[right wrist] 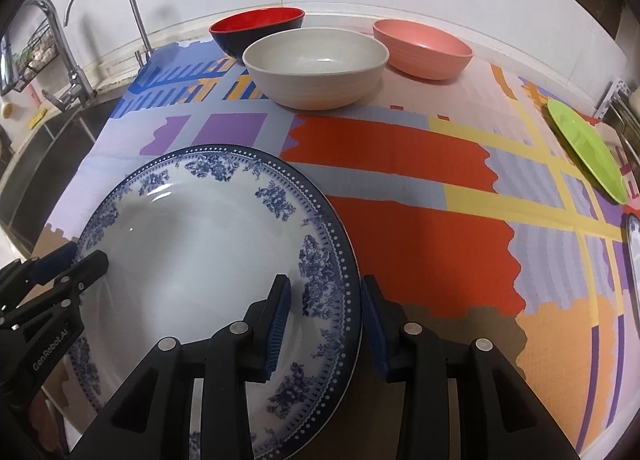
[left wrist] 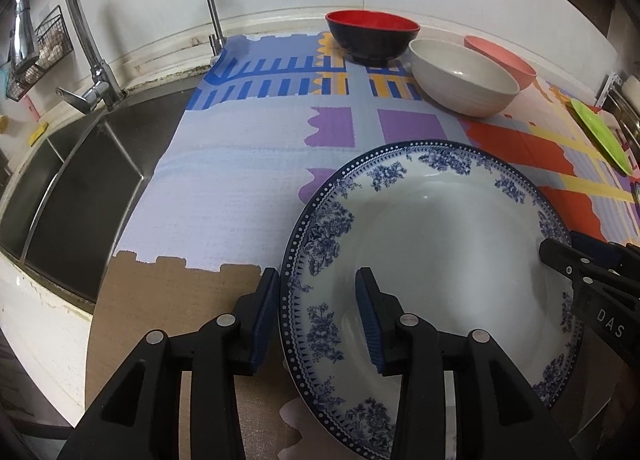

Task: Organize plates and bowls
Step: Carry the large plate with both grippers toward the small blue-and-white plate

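Left wrist view: both grippers straddle opposite rims of the plate [left wrist: 440, 260] on the mat [left wrist: 224, 188].
Left gripper [left wrist: 318, 316] and right gripper [right wrist: 326, 320] stand apart, pads not pressing (lettering: "DAS", "GenRobot.AI"); bare mat lies between plate and bowls [right wrist: 316, 68].

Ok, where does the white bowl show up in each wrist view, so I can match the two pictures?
Left wrist view: the white bowl sits upper right, beyond the blue-patterned plate.
Right wrist view: the white bowl sits upper middle, beyond the plate.
Shared landmark: the red and black bowl just behind it, to its left.
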A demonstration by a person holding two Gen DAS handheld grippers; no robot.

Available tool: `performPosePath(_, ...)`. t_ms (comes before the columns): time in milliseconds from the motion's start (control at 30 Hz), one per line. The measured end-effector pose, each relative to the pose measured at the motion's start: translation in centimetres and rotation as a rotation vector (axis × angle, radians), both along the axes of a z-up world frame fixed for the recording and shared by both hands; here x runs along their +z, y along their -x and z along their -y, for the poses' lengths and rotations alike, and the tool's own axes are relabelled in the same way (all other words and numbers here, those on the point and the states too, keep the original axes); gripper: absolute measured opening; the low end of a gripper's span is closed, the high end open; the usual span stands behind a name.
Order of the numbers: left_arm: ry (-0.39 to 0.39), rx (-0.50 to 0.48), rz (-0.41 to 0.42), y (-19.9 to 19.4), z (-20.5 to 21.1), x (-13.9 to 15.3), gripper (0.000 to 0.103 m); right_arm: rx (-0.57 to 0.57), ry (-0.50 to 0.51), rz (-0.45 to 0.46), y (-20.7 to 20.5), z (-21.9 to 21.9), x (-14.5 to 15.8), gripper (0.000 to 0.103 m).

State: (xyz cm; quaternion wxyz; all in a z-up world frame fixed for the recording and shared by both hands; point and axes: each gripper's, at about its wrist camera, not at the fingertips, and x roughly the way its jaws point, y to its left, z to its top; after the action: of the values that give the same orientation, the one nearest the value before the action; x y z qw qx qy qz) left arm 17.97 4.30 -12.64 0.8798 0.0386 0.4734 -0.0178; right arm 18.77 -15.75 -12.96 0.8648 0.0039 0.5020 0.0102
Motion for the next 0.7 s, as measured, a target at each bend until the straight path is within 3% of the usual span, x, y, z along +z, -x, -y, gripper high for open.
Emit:
performPosePath(233,-0.002,-0.03,0.131,1.2,0.8,3.2,0.074,-0.043,0.007,0.055,1.3,0.6,1.6,0.038)
performPosePath(367,-0.005,-0.07,0.231,2.1,2.0,5.5,0.1,-0.102,0.001,0.131,2.9,1.7,3.7,0.05)
performPosePath(567,-0.014,-0.183,0.266,2.3,5.3,7.5,0.103,-0.219,0.042,0.281,5.7,4.2,7.1,0.068)
performPosePath(700,-0.011,-0.237,0.288,2.7,7.7,8.3,0.103,-0.273,0.089,0.338,7.3,5.8,8.7,0.07)
